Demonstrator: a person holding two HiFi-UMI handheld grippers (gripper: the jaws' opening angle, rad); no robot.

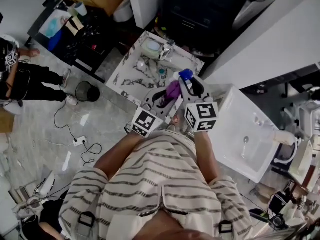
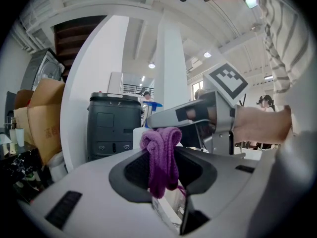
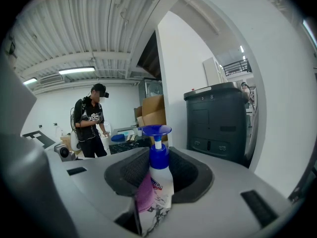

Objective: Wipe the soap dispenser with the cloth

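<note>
The soap dispenser (image 3: 158, 185), a white bottle with a blue pump (image 1: 186, 74) and a purple label, stands upright between the jaws of my right gripper (image 3: 156, 192), which is shut on its body. My left gripper (image 2: 161, 175) is shut on a bunched purple cloth (image 2: 161, 155). In the head view the cloth (image 1: 172, 90) sits just left of the bottle, close against its side. Both grippers are held out in front of the person's chest, side by side. The right gripper (image 2: 198, 117) and the hand that holds it show in the left gripper view.
Below lie a marble-topped table (image 1: 129, 79) with small items and a white sink (image 1: 235, 134) at the right. A black bin (image 1: 87, 91) and cables are on the floor. Another person (image 1: 22, 71) stands at the far left. A dark grey cabinet (image 2: 114, 128) stands ahead.
</note>
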